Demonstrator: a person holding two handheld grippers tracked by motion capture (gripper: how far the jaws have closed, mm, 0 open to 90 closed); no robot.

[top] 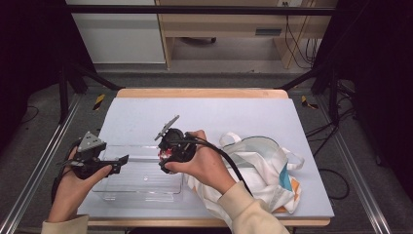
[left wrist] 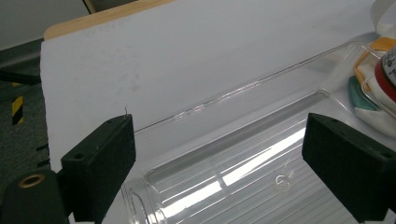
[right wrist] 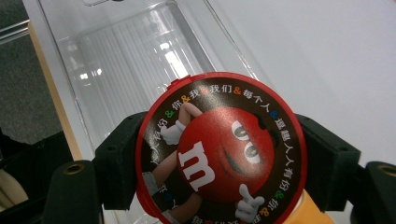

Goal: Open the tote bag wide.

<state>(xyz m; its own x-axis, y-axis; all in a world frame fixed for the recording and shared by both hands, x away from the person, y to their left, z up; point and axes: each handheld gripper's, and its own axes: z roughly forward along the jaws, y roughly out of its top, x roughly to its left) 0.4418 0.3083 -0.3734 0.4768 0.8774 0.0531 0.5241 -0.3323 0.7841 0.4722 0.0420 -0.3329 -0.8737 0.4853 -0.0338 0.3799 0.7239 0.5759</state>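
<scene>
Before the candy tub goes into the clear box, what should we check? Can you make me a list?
1. Right gripper has the red candy tub squeezed between both jaws: ok.
2. Tub is above the clear box: ok, it hangs over the box's right end.
3. Box has room inside: ok, nothing lies in it.
4. Left gripper steadies the box: not ok, its jaws stand open with a box corner between them.
5. Tote bag is out of the way: ok, it lies to the right of the box.
6. Tub's lid is shut: cannot tell.
</scene>
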